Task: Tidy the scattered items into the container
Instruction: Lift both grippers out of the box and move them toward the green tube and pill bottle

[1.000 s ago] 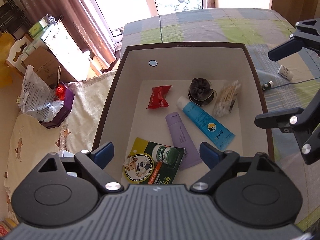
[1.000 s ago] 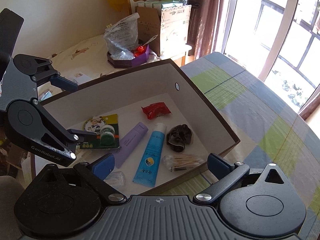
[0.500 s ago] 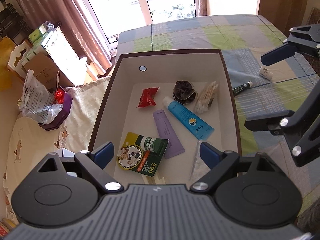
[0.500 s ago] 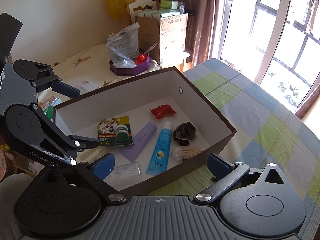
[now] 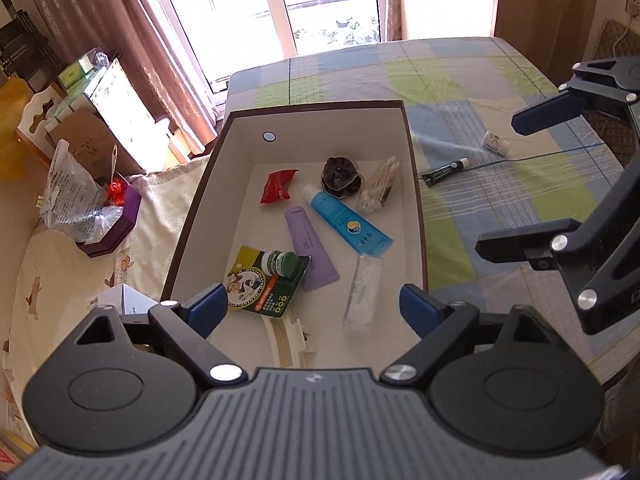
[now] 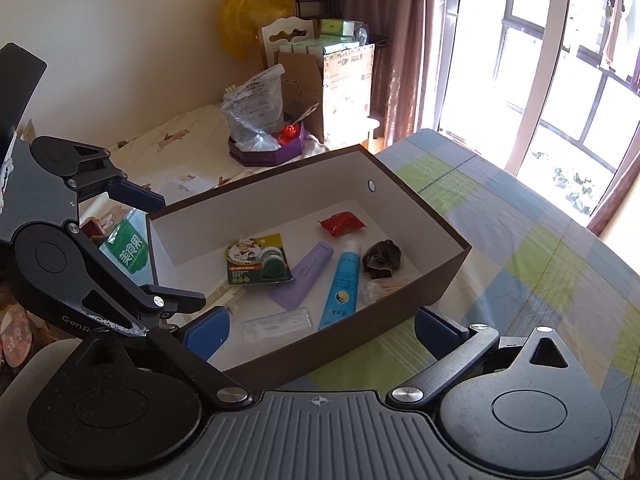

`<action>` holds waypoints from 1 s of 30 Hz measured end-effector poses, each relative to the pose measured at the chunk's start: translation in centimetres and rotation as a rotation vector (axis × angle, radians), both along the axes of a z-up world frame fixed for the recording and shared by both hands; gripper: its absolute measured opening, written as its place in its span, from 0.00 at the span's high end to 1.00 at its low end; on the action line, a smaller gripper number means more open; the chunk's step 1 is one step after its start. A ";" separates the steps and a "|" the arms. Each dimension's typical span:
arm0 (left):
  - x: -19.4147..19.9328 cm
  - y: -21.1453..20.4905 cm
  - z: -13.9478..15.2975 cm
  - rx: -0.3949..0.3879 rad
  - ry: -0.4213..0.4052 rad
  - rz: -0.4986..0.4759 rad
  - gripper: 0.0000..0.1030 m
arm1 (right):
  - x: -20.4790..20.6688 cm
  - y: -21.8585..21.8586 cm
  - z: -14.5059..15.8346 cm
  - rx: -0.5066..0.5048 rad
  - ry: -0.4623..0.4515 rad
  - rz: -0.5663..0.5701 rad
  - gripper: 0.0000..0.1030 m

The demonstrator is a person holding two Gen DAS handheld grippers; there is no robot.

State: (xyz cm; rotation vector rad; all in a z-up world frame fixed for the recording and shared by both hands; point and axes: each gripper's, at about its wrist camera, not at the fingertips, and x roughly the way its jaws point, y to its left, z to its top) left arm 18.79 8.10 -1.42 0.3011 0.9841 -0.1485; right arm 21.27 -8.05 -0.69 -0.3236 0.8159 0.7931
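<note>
A brown box [image 5: 416,200] with a white inside sits on the checked cloth. It holds a red packet [image 5: 278,186], a dark scrunchie [image 5: 340,172], cotton swabs [image 5: 380,192], a blue tube [image 5: 348,224], a purple tube [image 5: 310,248], a green blister card [image 5: 264,280], a clear packet [image 5: 364,292] and a cream comb [image 5: 288,340]. On the cloth to its right lie a dark green tube [image 5: 444,170] and a small white bottle [image 5: 496,142]. My left gripper [image 5: 312,306] is open above the box's near end. My right gripper [image 6: 322,330] is open and empty beside the box [image 6: 400,320].
Left of the box, on a cream cloth, stand a purple tray [image 5: 108,236] with a plastic bag, cardboard boxes [image 5: 92,140] and a small white carton [image 5: 120,300]. A green-labelled bottle [image 6: 128,248] stands behind the left gripper [image 6: 180,254]. Windows and curtains lie beyond the table.
Both grippers have drawn back from the box, so the whole box shows. The clear packet and the comb at its near end have come into view. Both stay open.
</note>
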 end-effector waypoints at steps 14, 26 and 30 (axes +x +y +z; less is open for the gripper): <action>-3.6 -1.4 1.0 -0.048 0.001 0.010 0.12 | -3.9 -3.9 0.7 0.025 0.000 -0.043 0.00; -4.7 -4.0 0.3 -0.098 0.014 -0.007 0.12 | -4.9 -10.2 -0.1 0.053 0.027 -0.198 0.00; -4.6 -5.0 -0.5 -0.121 0.021 -0.011 0.12 | -4.6 -12.8 -0.8 0.058 0.047 -0.266 0.00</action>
